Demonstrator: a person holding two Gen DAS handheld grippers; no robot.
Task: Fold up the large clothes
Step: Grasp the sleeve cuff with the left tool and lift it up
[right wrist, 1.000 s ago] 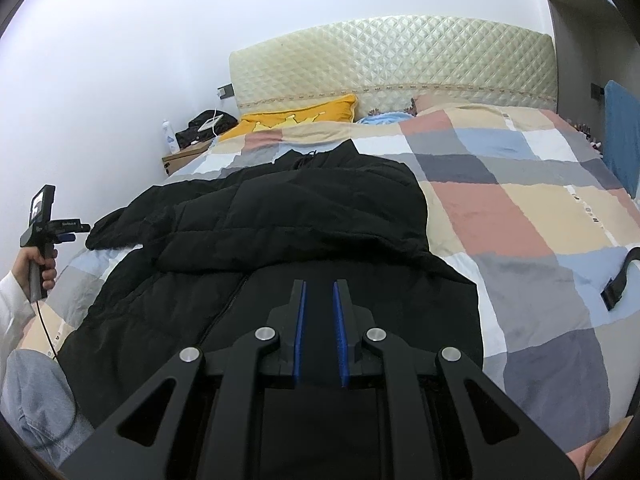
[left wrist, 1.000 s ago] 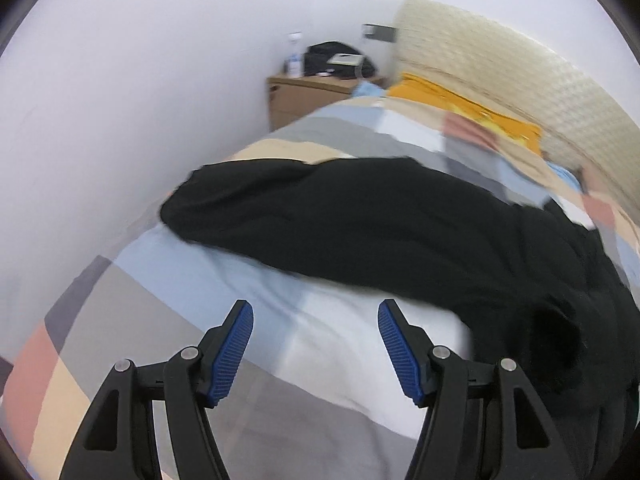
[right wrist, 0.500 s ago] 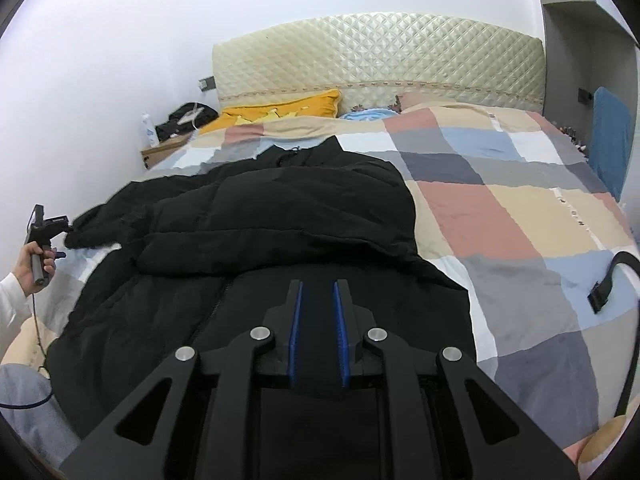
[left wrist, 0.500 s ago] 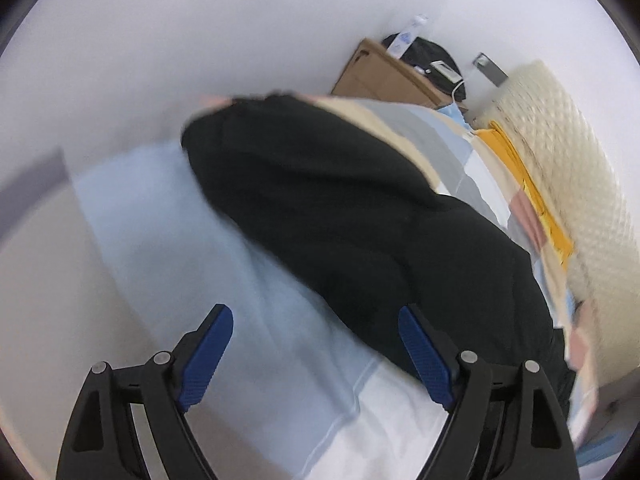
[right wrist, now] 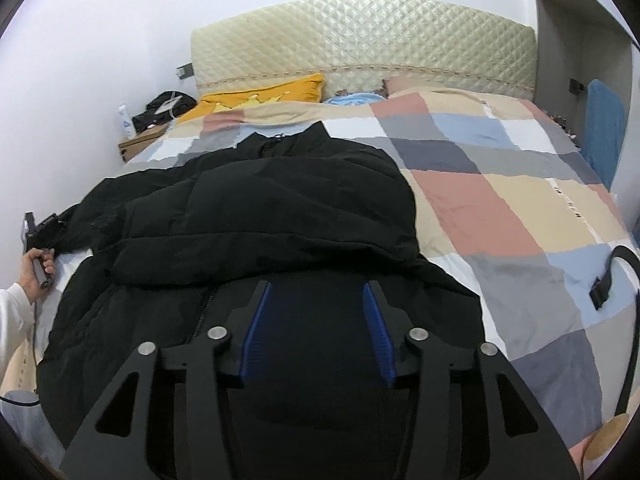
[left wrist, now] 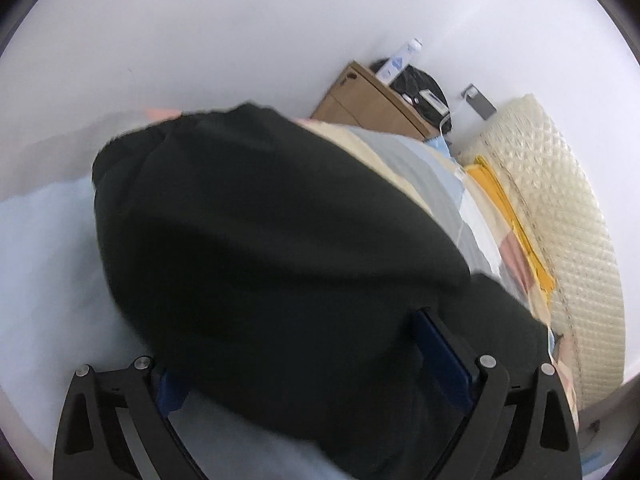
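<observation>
Now, from the left wrist view, the left gripper (left wrist: 312, 364) has swung down and rolled toward the black puffer jacket (left wrist: 280, 248); a second ago it looked across open bedding at a stretched-out sleeve, and now that sleeve bulks up dark and blurred right between its 2 blue pads. Its jaws are opening, spread almost as wide as they go, with the fabric lying between them but not yet pinched as far as the blur allows telling. Past the jacket sit the patchwork duvet (left wrist: 472, 200), a yellow pillow (left wrist: 508, 216), the quilted headboard (left wrist: 560, 208) and a wooden nightstand (left wrist: 372, 108) with a spray bottle (left wrist: 396, 65) on it. From the right wrist view, the right gripper (right wrist: 316, 332) was clamped narrowly at the jacket's near hem half a second ago; its jaws are now opening, the pads (right wrist: 253, 332) standing apart with black cloth beneath and between them, so the hem looks released. The jacket (right wrist: 256, 216) lies across the left half of the bed (right wrist: 500, 216), collar toward the pillows, 1 sleeve already laid over the body and the other reaching out to the left edge, where the person's left hand (right wrist: 37, 266) brings the other tool to the cuff. A black strap (right wrist: 608, 280) lies well apart on the right. Judging from this, the hem has been set down and the next fold is the left sleeve: the left tool needs to close on the cuff and carry it inward over the chest.
</observation>
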